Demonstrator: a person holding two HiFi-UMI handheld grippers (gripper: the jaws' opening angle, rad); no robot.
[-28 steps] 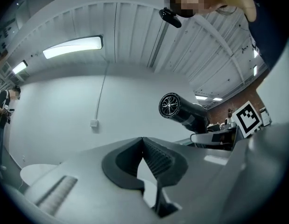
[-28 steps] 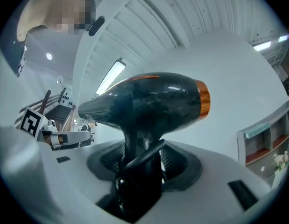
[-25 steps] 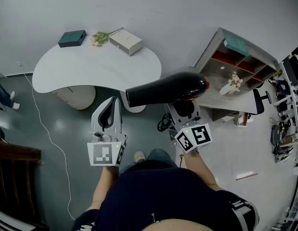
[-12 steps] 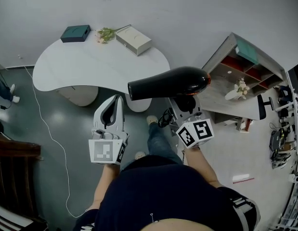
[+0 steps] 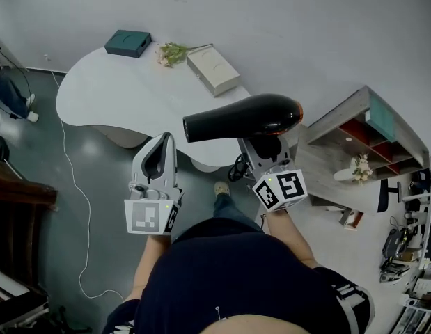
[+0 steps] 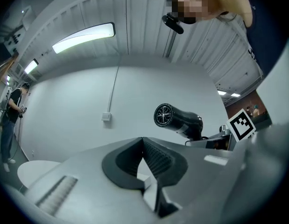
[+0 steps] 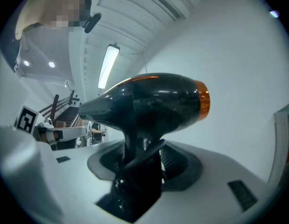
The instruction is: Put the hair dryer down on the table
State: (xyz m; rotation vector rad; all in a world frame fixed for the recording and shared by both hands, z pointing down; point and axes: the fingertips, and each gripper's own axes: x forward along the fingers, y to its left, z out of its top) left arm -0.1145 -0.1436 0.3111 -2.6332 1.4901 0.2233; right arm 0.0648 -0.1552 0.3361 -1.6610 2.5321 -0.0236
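Note:
A black hair dryer [image 5: 243,117] with an orange band at its rear hangs in the air, nozzle pointing left, just off the near right end of the white table [image 5: 118,89]. My right gripper [image 5: 265,148] is shut on its handle [image 7: 139,157], which stands between the jaws. Its round grille shows in the left gripper view as the hair dryer [image 6: 177,119] beyond my left gripper. My left gripper [image 5: 159,157] is shut and holds nothing, over the floor near the table's front edge.
On the table's far side lie a dark green box [image 5: 128,44], a small bunch of flowers [image 5: 172,53] and a cream box [image 5: 214,72]. A shelf unit [image 5: 361,138] stands at the right. A white cable [image 5: 74,207] trails on the grey floor at the left.
The view has shifted, so the table and shelf now sit further right and lower in the picture. Both grippers and the hair dryer keep nearly the same places.

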